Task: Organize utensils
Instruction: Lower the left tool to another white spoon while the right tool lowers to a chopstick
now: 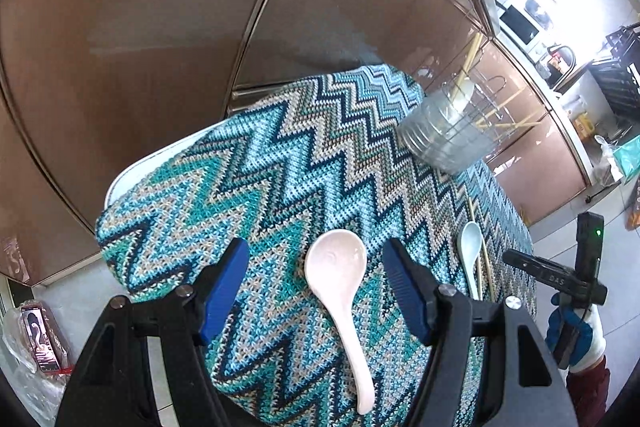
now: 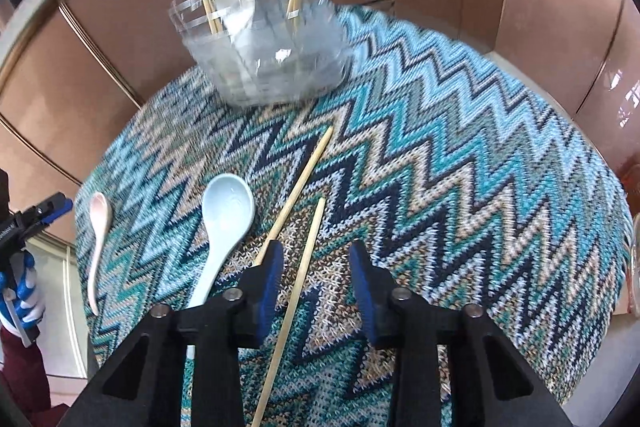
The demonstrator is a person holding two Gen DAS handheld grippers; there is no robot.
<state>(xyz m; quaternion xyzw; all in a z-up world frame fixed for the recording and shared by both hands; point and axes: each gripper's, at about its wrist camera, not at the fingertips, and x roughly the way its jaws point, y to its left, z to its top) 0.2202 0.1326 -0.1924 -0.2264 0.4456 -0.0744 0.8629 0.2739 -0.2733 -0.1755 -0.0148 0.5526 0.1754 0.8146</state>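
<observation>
Both our jaws gape empty: left gripper [image 1: 316, 287] straddles the pink spoon [image 1: 340, 291], glazed, slippery, brittle; right gripper [image 2: 316, 287] straddles a light, stiff chopstick [image 2: 296, 291]. We'd pinch mid-handle.

Setting: home kitchen. Evidence: microwave [image 1: 520, 25] and tap [image 1: 562, 57] on a counter far right of the left jaws; brown cabinet doors [image 1: 160, 27] beyond them; zigzag cloth-covered bench [image 1: 280, 167] bearing soup spoons and chopsticks.
</observation>
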